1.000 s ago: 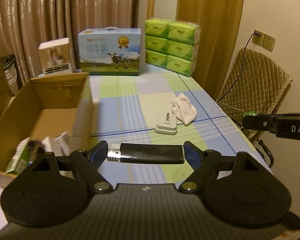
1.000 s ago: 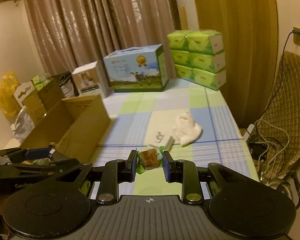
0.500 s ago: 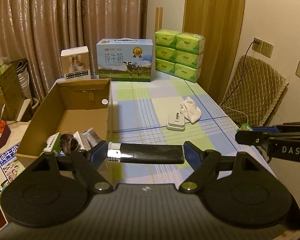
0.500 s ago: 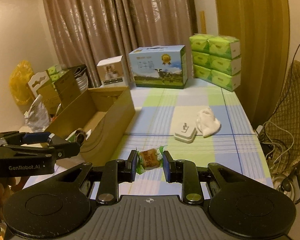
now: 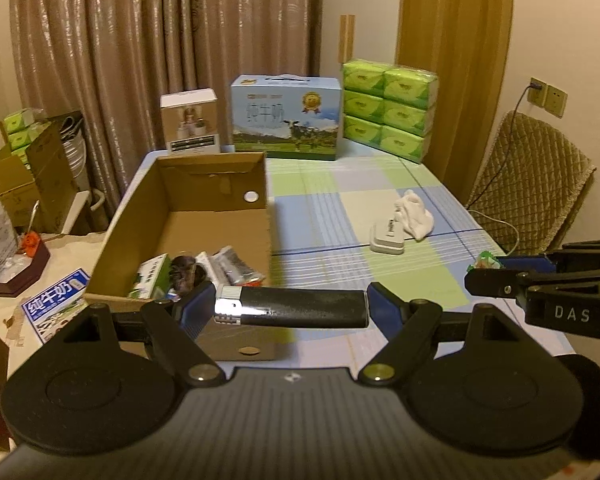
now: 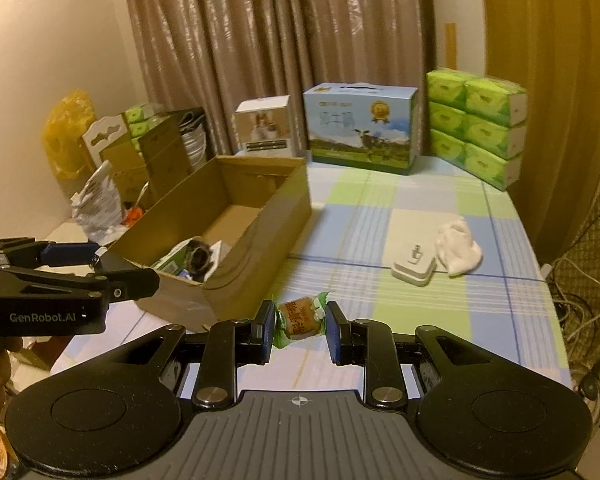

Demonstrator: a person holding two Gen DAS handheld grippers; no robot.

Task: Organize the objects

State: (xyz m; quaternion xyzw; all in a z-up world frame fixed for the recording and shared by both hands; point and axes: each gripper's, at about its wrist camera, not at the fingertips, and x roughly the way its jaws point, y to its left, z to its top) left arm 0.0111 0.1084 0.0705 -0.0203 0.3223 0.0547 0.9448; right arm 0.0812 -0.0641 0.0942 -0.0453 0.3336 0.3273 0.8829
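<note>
My left gripper (image 5: 288, 312) is shut on a black lighter (image 5: 296, 312) held crosswise, just in front of the near end of an open cardboard box (image 5: 140, 200). The box holds several small packets (image 5: 220, 266) at its near end. My right gripper (image 6: 299, 326) is shut on a green-wrapped snack (image 6: 300, 319), above the checked tablecloth right of the box (image 6: 268, 232). A white charger (image 5: 387, 237) and a white crumpled cloth (image 5: 416, 216) lie on the table; both also show in the right wrist view, the charger (image 6: 414, 266) and the cloth (image 6: 458, 246).
A blue milk carton box (image 5: 286, 118), a small white box (image 5: 190, 122) and stacked green tissue packs (image 5: 388, 108) stand at the table's far edge. A quilted chair (image 5: 532, 184) is to the right. Boxes and bags (image 6: 140, 152) crowd the floor left.
Both grippers have pulled back and risen from the table, still holding the lighter and the snack. The box interior and more of the room have come into view.
</note>
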